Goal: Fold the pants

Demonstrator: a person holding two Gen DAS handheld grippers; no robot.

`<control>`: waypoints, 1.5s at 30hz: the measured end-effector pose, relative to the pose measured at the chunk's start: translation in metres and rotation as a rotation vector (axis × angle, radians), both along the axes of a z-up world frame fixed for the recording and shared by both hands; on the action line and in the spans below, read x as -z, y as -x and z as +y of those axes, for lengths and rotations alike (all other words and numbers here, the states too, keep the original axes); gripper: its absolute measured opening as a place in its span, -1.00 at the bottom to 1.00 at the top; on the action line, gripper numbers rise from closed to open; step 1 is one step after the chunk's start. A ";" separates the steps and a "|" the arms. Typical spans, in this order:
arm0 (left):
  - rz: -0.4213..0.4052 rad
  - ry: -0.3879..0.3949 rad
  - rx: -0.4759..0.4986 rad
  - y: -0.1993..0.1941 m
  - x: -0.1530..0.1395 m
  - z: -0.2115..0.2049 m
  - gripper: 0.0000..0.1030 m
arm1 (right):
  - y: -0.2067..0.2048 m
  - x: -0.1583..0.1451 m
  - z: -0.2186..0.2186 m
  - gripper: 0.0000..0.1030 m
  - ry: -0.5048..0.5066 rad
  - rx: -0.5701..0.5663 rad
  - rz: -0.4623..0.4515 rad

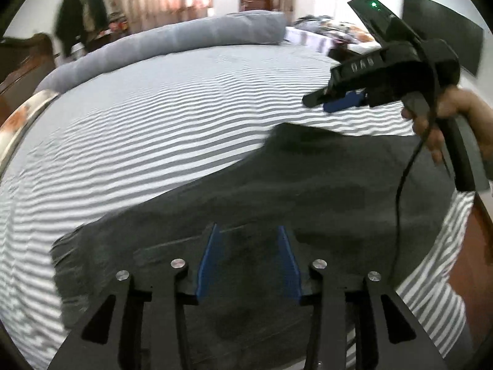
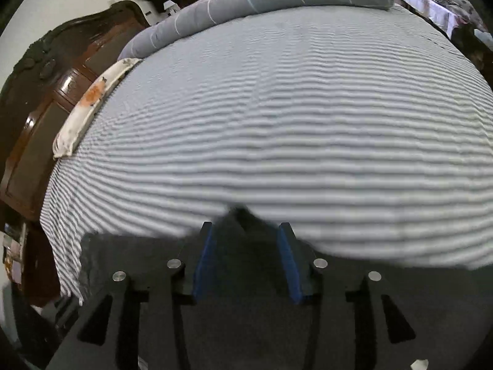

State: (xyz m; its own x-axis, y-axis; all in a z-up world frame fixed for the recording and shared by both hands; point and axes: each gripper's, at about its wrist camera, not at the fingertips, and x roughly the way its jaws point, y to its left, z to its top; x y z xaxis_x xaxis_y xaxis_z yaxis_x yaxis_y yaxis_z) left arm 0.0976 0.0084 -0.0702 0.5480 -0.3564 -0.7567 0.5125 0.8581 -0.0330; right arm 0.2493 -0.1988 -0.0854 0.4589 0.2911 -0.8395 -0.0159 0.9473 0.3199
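Dark grey pants (image 1: 277, 191) lie spread on the striped bed sheet (image 1: 154, 123), near the bed's front edge. My left gripper (image 1: 248, 231) is open just above the pants, blue pads apart, nothing between them. My right gripper (image 1: 320, 101), seen in the left wrist view, hovers above the far corner of the pants, held by a hand. In the right wrist view the right gripper (image 2: 245, 231) is open, with a raised dark point of the pants (image 2: 243, 219) between its fingers; the fabric is blurred.
A rolled grey duvet (image 1: 185, 40) lies along the far side of the bed. A dark wooden headboard (image 2: 40, 98) and a white patterned pillow (image 2: 89, 104) are at the left. A cluttered table (image 1: 332, 30) stands beyond the bed at the right.
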 end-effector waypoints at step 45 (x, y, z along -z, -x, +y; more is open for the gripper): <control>0.089 -0.107 0.189 0.020 0.025 -0.193 -0.02 | 0.303 0.098 -0.304 -0.23 -0.384 0.874 -0.167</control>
